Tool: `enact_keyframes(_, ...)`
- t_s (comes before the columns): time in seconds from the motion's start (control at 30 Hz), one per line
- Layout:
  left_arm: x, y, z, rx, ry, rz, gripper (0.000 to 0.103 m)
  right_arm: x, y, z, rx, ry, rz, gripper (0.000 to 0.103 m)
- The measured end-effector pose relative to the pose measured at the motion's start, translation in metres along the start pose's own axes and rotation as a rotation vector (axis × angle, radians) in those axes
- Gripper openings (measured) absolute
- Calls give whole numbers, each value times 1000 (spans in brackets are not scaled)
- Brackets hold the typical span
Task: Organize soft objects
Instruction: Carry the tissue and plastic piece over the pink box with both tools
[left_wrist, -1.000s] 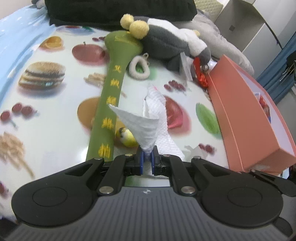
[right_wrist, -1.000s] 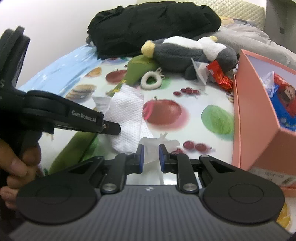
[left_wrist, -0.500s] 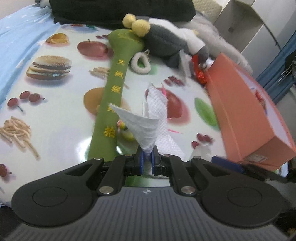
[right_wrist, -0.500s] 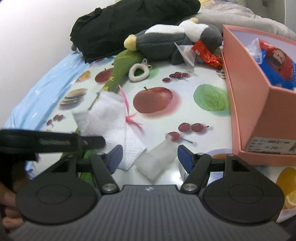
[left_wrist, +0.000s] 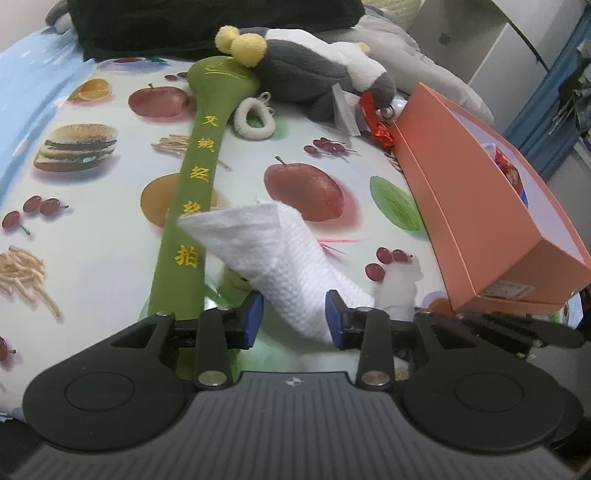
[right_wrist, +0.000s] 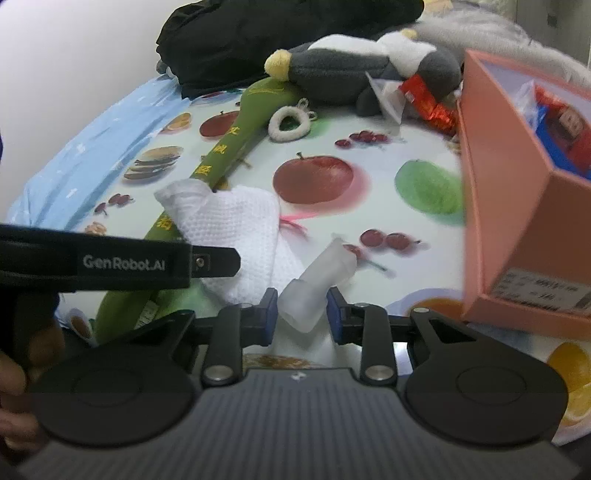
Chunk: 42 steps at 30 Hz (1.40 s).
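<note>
The left gripper (left_wrist: 293, 319) has just been opening, and its blue pads now stand apart with the white waffle-weave cloth (left_wrist: 280, 258) lying loose between them, in the lower middle of the left wrist view; the cloth's right edge seems to brush the right pad, but nothing pinches it, so I read this as a release. The cloth droops over the fruit-printed tablecloth (left_wrist: 92, 229), its upper corner touching the long green padded bat (left_wrist: 195, 206) that runs up the left centre of the frame. In the right wrist view the right gripper (right_wrist: 299, 315) has just been closing, and its jaws stand fairly narrow around a small frosted white soft piece (right_wrist: 317, 280) at lower centre; a slim gap shows on either side, so it is not yet clamped. The other gripper's black finger crosses the left of that view, just over the cloth. The salmon-pink cardboard box (right_wrist: 517, 206) sits at the right edge, already holding some wrapped things, while the grey and white plush penguin (right_wrist: 351, 70) and a fluffy white ring (right_wrist: 290, 123) lie near the top. To my eye the step in hand is picking up the frosted piece: the next move calls for finishing the squeeze gently, since the piece looks squashy, then lifting and carrying it rightward over the box wall
</note>
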<state>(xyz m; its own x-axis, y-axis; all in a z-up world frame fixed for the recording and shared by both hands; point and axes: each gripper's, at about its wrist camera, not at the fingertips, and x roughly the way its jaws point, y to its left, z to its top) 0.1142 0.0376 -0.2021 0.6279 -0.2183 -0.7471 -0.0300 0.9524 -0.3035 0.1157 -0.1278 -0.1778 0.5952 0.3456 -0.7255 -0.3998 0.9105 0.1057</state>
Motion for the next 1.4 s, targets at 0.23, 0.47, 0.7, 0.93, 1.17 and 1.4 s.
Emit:
enact_keyframes(0.23,11,-15,-7,95,-10,32,44,-5,-7,-5,-6,10,-22,32)
enact_keyframes(0.47,13,-20,-3,59,-34,44,10,-10,-11,-4,5,7,-24,32)
enact_keyframes(0.7,-14,-32,18,39,-119,1,9,-27,-18,11,5,-28,-31,32)
enact_keyframes(0.93,-38,-45,37,29,-158,-35,9,-49,-21,26,24,-64,-24,32)
enact_keyframes(1.17,-59,-61,56,44,-173,-52,9,-77,-24,49,28,-117,-19,32)
enact_keyframes(1.4,-80,-87,83,76,-190,-75,9,-110,-41,79,47,-188,-29,32)
